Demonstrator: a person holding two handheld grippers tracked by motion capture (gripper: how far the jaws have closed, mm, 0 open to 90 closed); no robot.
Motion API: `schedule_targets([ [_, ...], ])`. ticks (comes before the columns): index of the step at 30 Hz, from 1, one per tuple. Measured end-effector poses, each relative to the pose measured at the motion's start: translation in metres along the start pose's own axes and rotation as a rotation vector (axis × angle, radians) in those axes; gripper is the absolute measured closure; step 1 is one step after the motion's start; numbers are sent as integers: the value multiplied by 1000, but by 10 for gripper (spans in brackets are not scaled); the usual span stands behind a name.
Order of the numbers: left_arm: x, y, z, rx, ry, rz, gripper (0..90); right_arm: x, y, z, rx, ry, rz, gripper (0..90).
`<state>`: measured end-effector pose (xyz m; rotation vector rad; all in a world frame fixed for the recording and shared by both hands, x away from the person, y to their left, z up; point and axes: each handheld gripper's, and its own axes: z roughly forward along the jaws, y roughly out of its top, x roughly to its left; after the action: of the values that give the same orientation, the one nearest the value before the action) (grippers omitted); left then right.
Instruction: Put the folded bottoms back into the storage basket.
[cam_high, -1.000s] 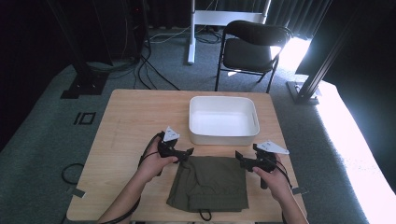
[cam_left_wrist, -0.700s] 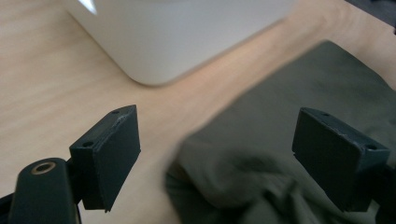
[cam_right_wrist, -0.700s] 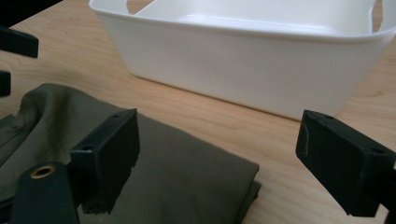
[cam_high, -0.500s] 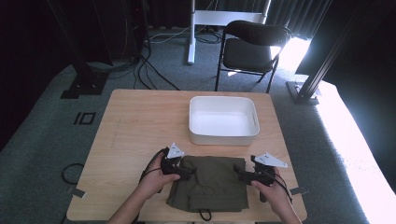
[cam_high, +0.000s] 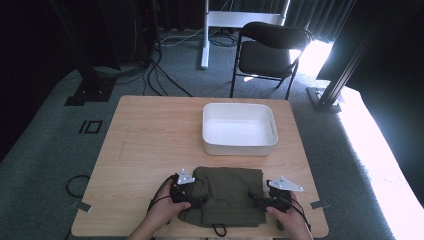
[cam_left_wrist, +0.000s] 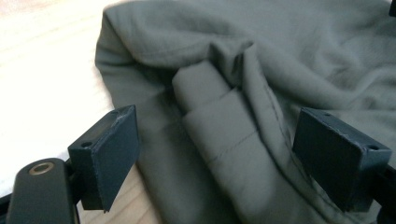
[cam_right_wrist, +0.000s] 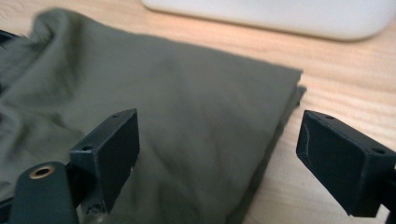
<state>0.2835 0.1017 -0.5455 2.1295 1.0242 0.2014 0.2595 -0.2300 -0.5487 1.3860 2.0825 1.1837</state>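
Cloth (cam_left_wrist: 243, 140) between spread left gripper (cam_left_wrist: 229, 154) jaws

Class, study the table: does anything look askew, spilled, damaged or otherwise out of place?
Nothing is spilled or damaged. The olive garment lies roughly folded near the table's front edge, with a bunched fold on its left side and a dark cord poking out at the front. The white tub sits square and empty.

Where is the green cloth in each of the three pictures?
High view: the green cloth lies at the table's near edge, between both grippers.
Left gripper view: it covers the middle and right, bunched in folds between the open jaws.
Right gripper view: it spreads over the left and middle.
Shared landmark: the white tray, seen again along the top edge.
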Motion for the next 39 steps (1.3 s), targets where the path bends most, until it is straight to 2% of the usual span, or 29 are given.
schedule_targets([
  [4, -1, -2, 0, 2, 14, -11, 160, -1, -4, 4, 21, 1, 18, 132],
  [8, -2, -4, 1, 1, 24, -17, 156, 0, -6, 10, 39, 7, 12, 134],
  [11, -2, -5, 2, -9, 30, -19, 156, -1, -7, 14, 73, 10, 8, 141],
  [15, -3, -7, 3, -22, 41, 0, 155, -2, -7, 14, 75, 15, -1, 142],
  [16, -4, -11, 5, -52, 43, 51, 155, -1, -7, 14, 76, 15, -4, 142],
  [17, -4, -11, 5, -52, 43, 51, 156, 2, -7, 15, 80, 33, -22, 141],
  [18, -6, -11, 6, -58, 51, 52, 157, 4, -7, 15, 77, 56, -10, 136],
  [20, -6, -11, 6, -60, 36, 68, 185, 7, -7, 16, 80, 44, -18, 137],
  [22, -8, -11, 6, -59, 41, 79, 224, 7, -7, 16, 79, 38, -19, 157],
  [24, -8, -11, 6, -68, 35, 75, 279, 7, -7, 15, 69, 28, -11, 274],
  [25, -8, -11, 6, -73, 33, 73, 349, 8, -7, 15, 67, 18, -33, 373],
  [26, -10, -11, 6, -75, 31, 78, 415, 8, -7, 14, 68, 28, -63, 436],
  [27, -12, -11, 7, -77, 32, 83, 491, 9, -8, 14, 67, 46, -67, 527],
  [28, -14, -11, 8, -76, 42, 91, 526, 10, -8, 14, 66, 68, -68, 611],
  [30, -15, -10, 9, -80, 34, 87, 619, 13, -7, 14, 75, 84, -65, 720],
  [33, -14, -9, 9, -89, 20, 93, 674, 17, -3, 13, 94, 69, -92, 780],
  [36, -13, -9, 7, -106, 7, 97, 703, 18, 0, 12, 108, 74, -92, 799],
  [37, -12, -9, 7, -112, 0, 75, 710, 18, 1, 10, 113, 76, -95, 801],
  [39, -11, -7, 6, -117, -13, 64, 725, 17, 4, 8, 110, 87, -77, 803],
])
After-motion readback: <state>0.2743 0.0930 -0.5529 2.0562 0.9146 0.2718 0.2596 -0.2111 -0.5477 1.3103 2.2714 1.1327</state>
